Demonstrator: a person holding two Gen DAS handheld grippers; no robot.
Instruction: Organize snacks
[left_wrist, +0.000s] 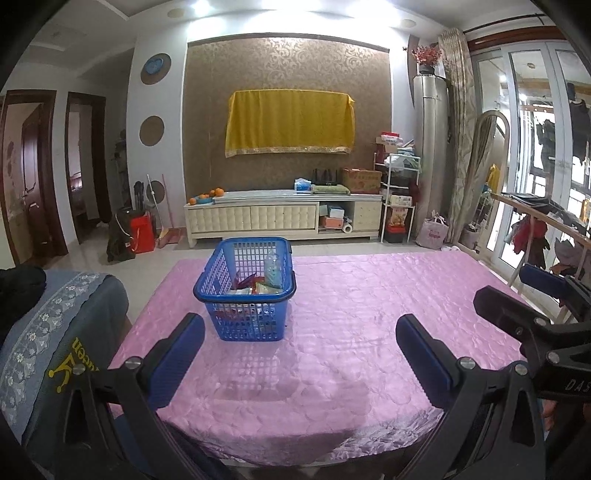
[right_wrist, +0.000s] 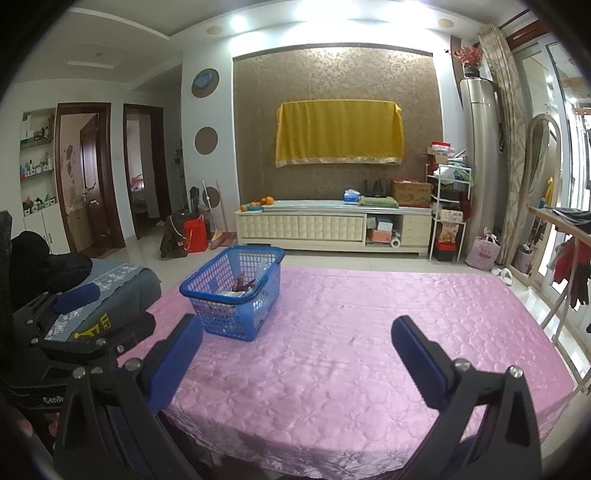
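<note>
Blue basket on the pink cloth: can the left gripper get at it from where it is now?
Probably yes. The left gripper hangs with jaws open, and the blue basket stands straight ahead on the pink tablecloth. Only bare cloth lies between them, and the right gripper is off to the side.

We are in a home living room: a low TV cabinet (right_wrist: 332, 225) stands under a wall screen draped in yellow cloth (right_wrist: 338, 133). We also see bedroom doorways (right_wrist: 142, 168), a broom (right_wrist: 218, 218) and hanging laundry (left_wrist: 550, 140).
</note>
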